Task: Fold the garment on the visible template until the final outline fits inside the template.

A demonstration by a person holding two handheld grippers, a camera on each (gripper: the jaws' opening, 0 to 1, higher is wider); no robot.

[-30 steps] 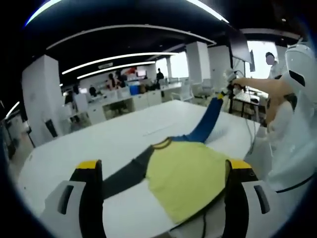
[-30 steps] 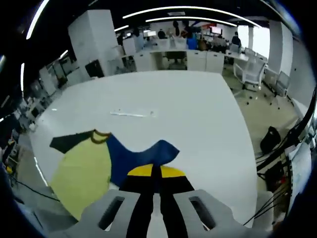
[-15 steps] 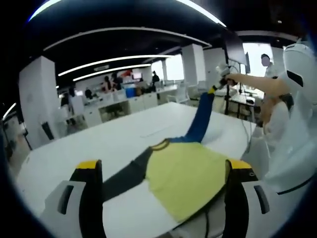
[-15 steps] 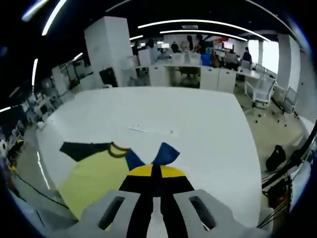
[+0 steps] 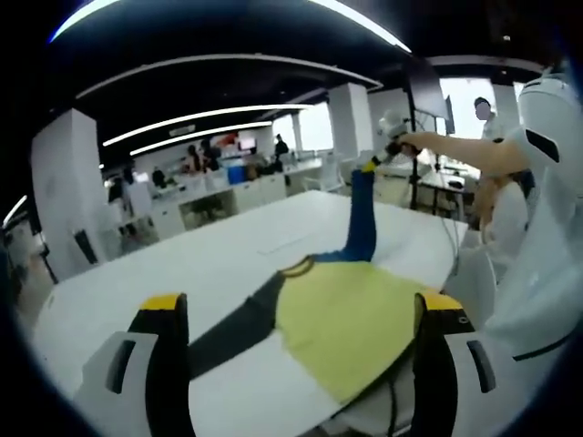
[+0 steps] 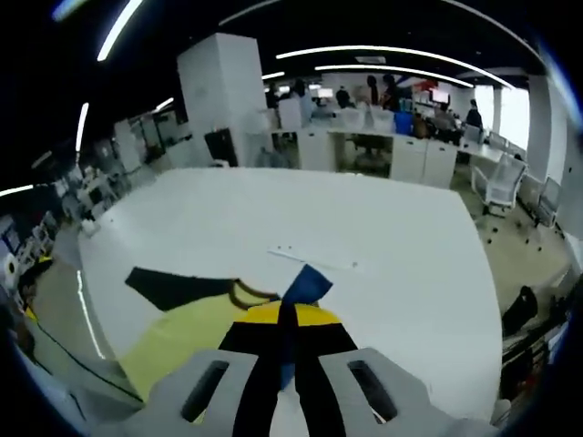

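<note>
Shirt [image 5: 355, 319] lies flat on the white counter [image 5: 182, 264]; right gripper [image 6: 287, 339] fingers closed on the blue sleeve [image 5: 363, 214], raised above the shirt, likely to fold it inward; left gripper [image 5: 296, 341] fingers wide open, empty, near the hem.

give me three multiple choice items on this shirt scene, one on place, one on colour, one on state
1. Where does the shirt's yellow body lie?
A. on the white table
B. on the floor
C. over a chair

2. What colour is the sleeve that is lifted?
A. dark grey
B. blue
C. red

3. How is the right claw?
A. open above the table
B. shut on the blue sleeve
C. shut on the collar

Answers:
1 A: the shirt is spread on the table.
2 B: the blue sleeve rises to the right claw, while the grey sleeve lies flat.
3 B: in the right gripper view, blue cloth sits between the right claw's closed jaws.
</note>
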